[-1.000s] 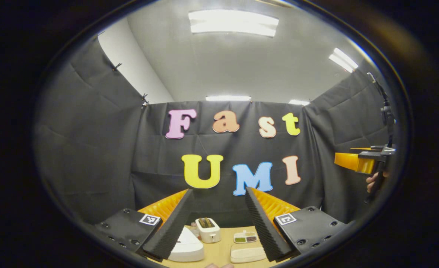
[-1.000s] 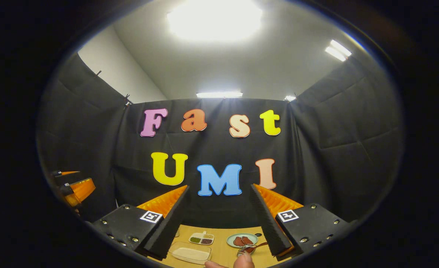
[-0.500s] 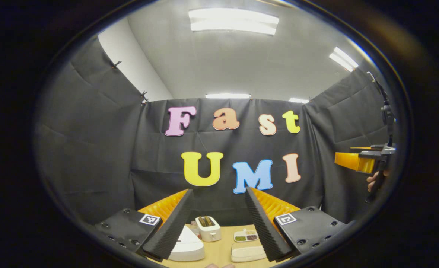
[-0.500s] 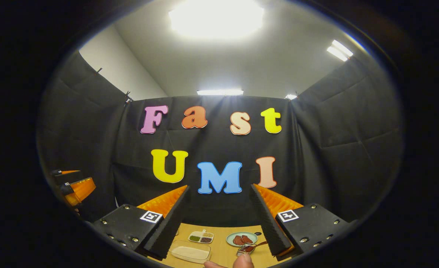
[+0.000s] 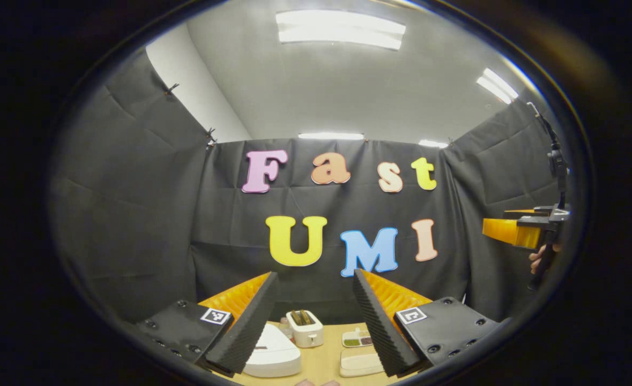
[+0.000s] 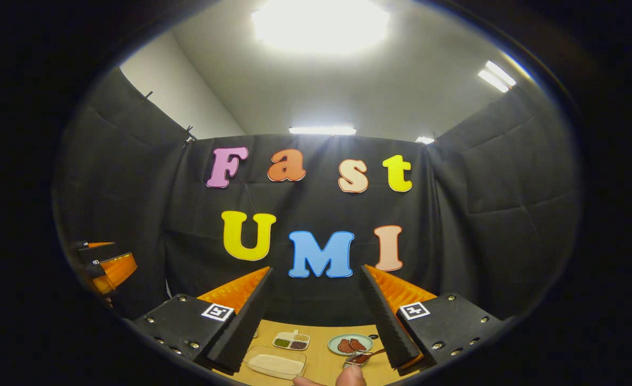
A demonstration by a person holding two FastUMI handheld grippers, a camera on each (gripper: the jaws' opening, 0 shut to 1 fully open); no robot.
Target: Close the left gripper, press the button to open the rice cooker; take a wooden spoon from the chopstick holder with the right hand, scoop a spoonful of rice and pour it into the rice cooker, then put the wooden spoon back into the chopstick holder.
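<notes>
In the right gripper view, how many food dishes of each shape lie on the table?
Divided dish: 1
Rectangular tray: 1
Round plate: 1
Total: 3

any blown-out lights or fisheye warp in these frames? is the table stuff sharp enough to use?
Right gripper view: the ceiling light is blown out to a white blob; booth walls bow outward. Left gripper view: the ceiling panel keeps its edges, with the same curved warp. In both, the table is a thin strip at the bottom, its items small; the rice cooker is readable, without fine detail.
</notes>
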